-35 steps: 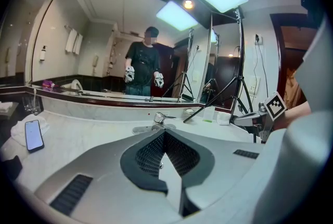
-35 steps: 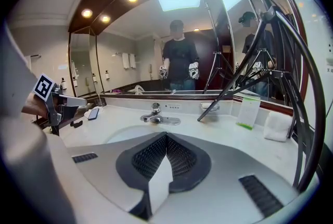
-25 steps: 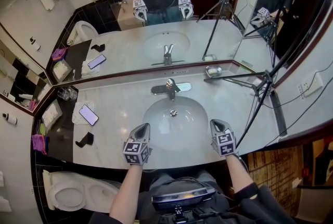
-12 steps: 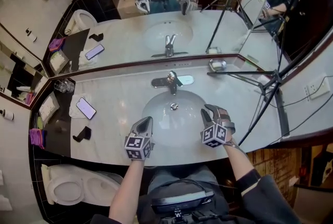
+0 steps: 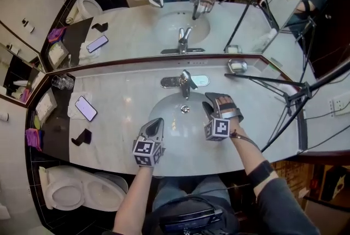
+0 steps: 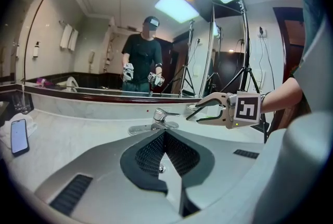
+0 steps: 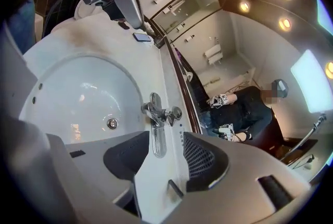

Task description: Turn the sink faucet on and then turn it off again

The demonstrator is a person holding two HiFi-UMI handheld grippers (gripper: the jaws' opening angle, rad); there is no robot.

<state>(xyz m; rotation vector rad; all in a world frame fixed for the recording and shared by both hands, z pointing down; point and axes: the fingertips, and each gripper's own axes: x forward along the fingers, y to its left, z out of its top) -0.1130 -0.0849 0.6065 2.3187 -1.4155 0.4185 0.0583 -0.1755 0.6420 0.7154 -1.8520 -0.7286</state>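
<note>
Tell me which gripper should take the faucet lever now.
Right. The right gripper, jaws just opened with nothing between them, points at the nearby faucet; the left gripper, jaws shut, sits farther back.

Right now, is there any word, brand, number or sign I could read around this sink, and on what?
No text can be read anywhere.
The cubes on the left gripper and right gripper: black-and-white square patterns only, no letters.
The phone: screen dark.
Small marks beside the faucet: too small to read.
</note>
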